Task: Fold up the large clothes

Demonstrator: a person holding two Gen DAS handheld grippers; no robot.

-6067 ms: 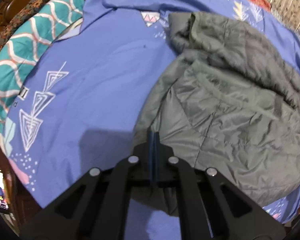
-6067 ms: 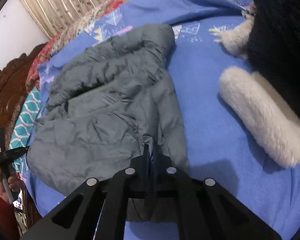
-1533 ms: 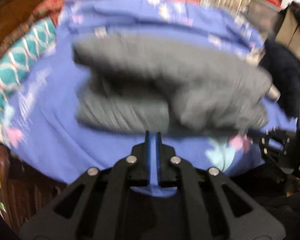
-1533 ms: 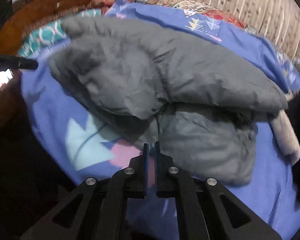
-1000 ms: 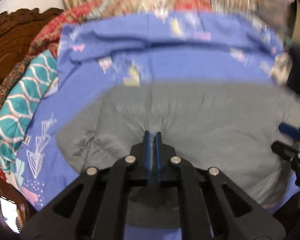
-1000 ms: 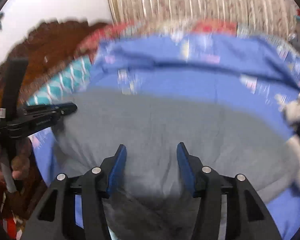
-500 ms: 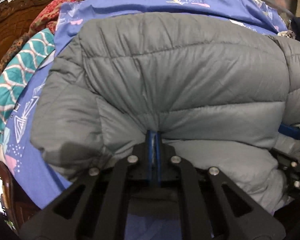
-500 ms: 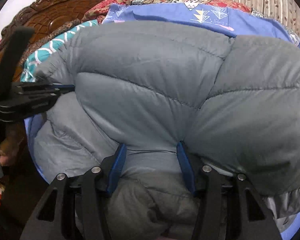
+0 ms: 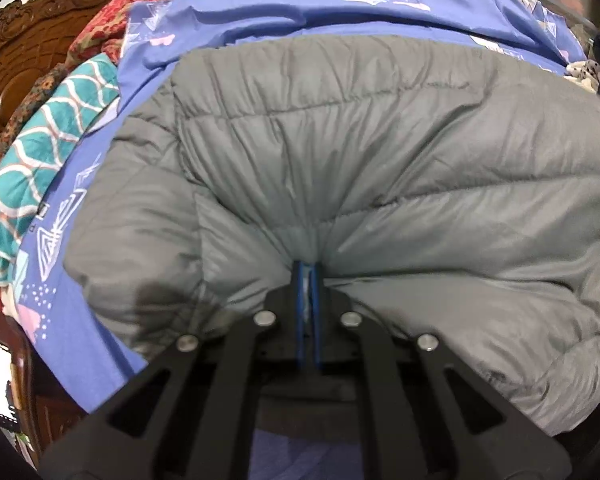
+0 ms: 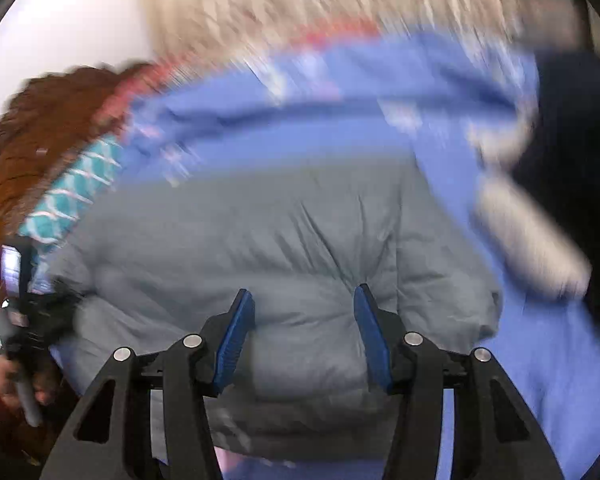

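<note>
Grey puffer jacket (image 9: 380,168) lies spread on the blue patterned bedsheet (image 9: 260,28), covering most of it. Left gripper (image 9: 308,280) at jacket's near edge, its 2 blue pads pinched tight on a fold of the jacket fabric. Right gripper (image 10: 304,320) over jacket's near edge w/ jaws wide, nothing between them; that view is blurred. Teal wavy-pattern pillow (image 9: 40,152) left of jacket, carved wooden headboard (image 9: 32,52) beyond it.

Left wrist view is sharp and evenly lit, with a soft shadow on the grey jacket (image 9: 380,184). Right wrist view smears with motion blur; fisheye corners go black.
</note>
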